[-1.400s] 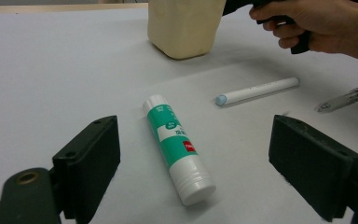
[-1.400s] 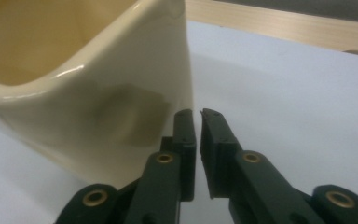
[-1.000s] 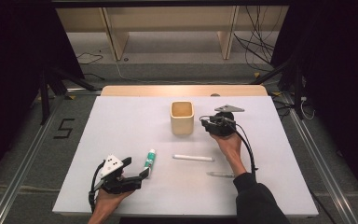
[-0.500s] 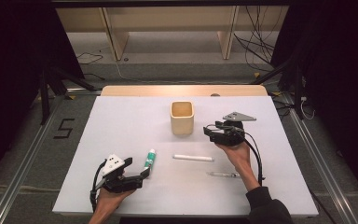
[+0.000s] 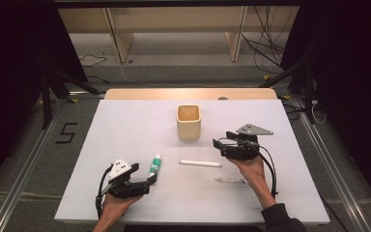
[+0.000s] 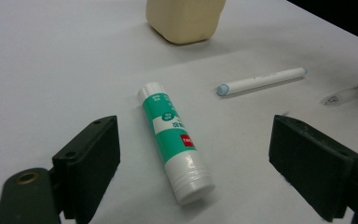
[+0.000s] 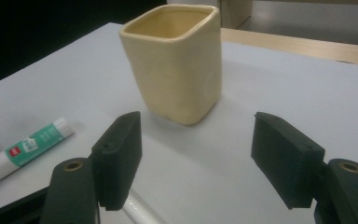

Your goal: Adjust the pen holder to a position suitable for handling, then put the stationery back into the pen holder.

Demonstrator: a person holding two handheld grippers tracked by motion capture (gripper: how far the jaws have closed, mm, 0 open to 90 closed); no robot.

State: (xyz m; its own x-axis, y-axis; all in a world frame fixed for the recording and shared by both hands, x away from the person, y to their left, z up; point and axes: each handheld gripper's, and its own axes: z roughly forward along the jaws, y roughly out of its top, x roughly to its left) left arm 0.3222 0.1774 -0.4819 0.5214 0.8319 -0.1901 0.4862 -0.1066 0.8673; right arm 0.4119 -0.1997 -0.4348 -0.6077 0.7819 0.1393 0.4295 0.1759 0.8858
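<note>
White table top [image 5: 125, 125] fills the middle of the high view, with a strip of pale wood along its far edge. We log the items from largest to smallest.

Cream square cup [image 5: 189, 122]: upright, open mouth up, in the upper centre of the high view. In the right gripper view it sits in the upper middle of the frame, beyond the gap between the two jaws and not touching either.

Right gripper [image 5: 216, 144]: held by the person's right hand [image 5: 249, 168], right of centre in the high view, just right of and below the cup. We see its jaws spread wide with nothing between them.

Left gripper [image 5: 152, 178]: held in the left hand [image 5: 116, 203] at lower left of the high view. Jaws wide apart, gripping nothing. In the left gripper view the glue stick lies on the table between and beyond them, touching neither.

Glue stick [image 6: 174, 140]: green and white, lying flat, left of centre in the high view, just ahead of the left jaws.

White pen [image 5: 200, 164]: lying flat, centre of the high view, below the cup.

Clear pen [image 5: 231, 181]: lying flat below the white pen, beside the right hand; we cannot tell whether they touch.
</note>
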